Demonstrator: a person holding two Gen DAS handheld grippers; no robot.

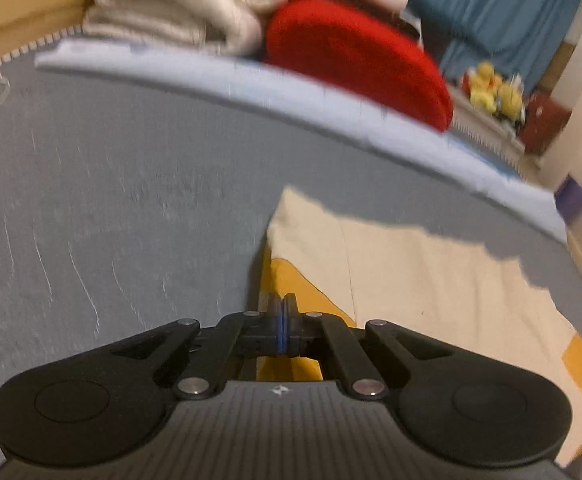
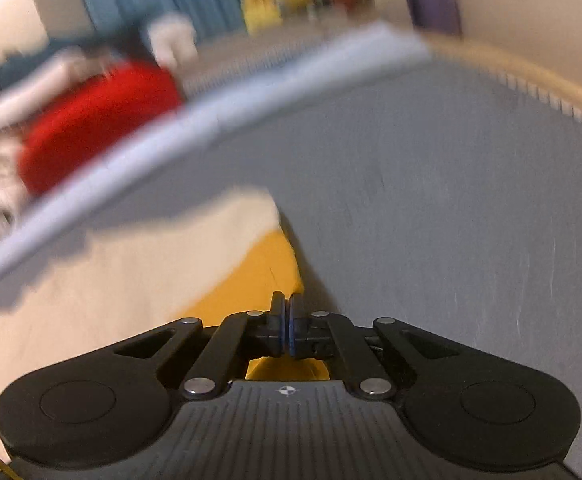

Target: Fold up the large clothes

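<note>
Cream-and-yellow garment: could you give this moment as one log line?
left claw shut on garment | right claw shut on garment | garment over grey surface

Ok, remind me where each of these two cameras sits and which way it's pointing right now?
Left wrist: on the left claw, looking forward and down across the grey mat; the shut claw pinches the cream-and-yellow garment; no hand shows.
Right wrist: on the right claw, also forward and down; it pinches the garment's other side; no hand shows.
Shared: the garment, the mat, the red cushion and the blue curtain.
</note>
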